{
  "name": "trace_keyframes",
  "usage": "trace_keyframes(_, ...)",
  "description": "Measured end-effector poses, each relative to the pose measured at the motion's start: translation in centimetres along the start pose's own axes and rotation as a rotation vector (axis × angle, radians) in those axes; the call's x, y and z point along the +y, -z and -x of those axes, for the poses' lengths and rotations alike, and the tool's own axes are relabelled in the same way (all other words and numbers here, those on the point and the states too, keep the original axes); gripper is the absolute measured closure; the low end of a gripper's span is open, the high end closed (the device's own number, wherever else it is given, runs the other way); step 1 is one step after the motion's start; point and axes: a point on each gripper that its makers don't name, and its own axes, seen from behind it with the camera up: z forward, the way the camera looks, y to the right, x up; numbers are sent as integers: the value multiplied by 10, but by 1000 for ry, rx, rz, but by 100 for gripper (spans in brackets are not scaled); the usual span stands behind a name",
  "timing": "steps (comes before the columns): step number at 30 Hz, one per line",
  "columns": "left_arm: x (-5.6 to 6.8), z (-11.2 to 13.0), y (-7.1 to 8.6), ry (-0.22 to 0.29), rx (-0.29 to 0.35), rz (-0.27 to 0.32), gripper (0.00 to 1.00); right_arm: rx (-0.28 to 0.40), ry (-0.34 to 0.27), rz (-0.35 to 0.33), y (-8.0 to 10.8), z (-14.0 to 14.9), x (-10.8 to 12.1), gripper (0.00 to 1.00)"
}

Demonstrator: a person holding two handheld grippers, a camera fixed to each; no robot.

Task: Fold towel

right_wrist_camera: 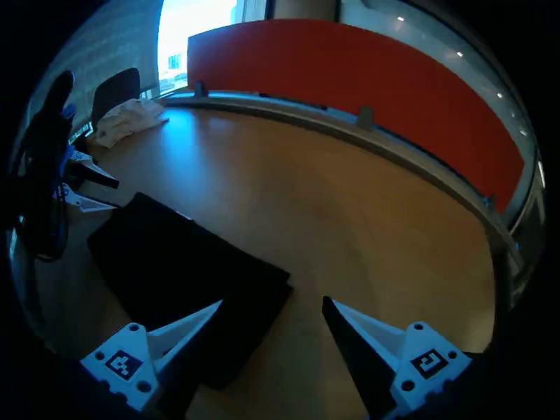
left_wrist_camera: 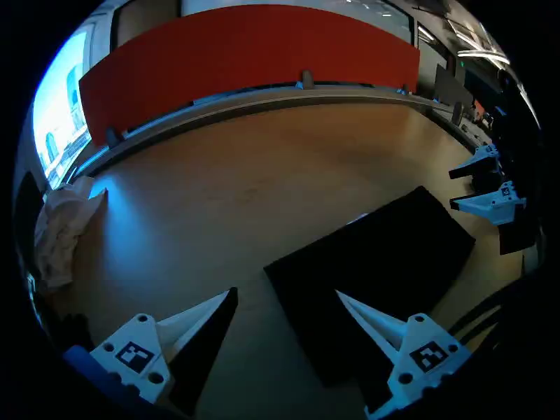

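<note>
Two grippers, left gripper (left_wrist_camera: pixel 285 292) and right gripper (right_wrist_camera: pixel 273 301), hover with jaws apart, holding nothing. The black towel (left_wrist_camera: pixel 378 259) lies flat on the wooden table (left_wrist_camera: pixel 231 175), at four o'clock in the left gripper view. It looks soft, light and limp; I'd pinch two neighbouring corners.

Wooden table (left_wrist_camera: pixel 266 175), light brown, with a smooth top; its curved far edge is bordered by a grey rail (left_wrist_camera: pixel 280 98) and an upright red panel (left_wrist_camera: pixel 252 49). A black towel (left_wrist_camera: pixel 378 266), folded into a flat rectangle, lies on the near part of the top, one corner pointing toward the near edge. A crumpled white cloth (left_wrist_camera: pixel 59 231) rests at the table's left edge, well apart from the towel
</note>
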Motion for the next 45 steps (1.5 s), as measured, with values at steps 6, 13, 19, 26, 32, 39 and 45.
trace_keyframes(6, 1, -1, 4, -3, 5, 0, 8, 2, -11, -6, 5, 2, -2, 0)
trace_keyframes(13, 3, 1, 14, 4, 14, -1, 7, 8, -13, -12, 16, 6, -8, 0)
trace_keyframes(19, 6, 7, 28, 18, 23, -5, 8, 13, -21, -13, 28, 12, -14, 0)
trace_keyframes(26, 9, 16, 44, 35, 31, -9, 8, 21, -34, -12, 44, 20, -21, 0)
trace_keyframes(32, 11, 24, 53, 48, 33, -15, 8, 20, -35, -9, 52, 27, -25, 0)
trace_keyframes(39, 10, 32, 63, 62, 37, -32, 8, 22, -35, -21, 55, 30, -29, 0)
trace_keyframes(45, 7, 37, 74, 79, 50, -52, 8, 26, -7, -50, 55, 28, -35, 0)
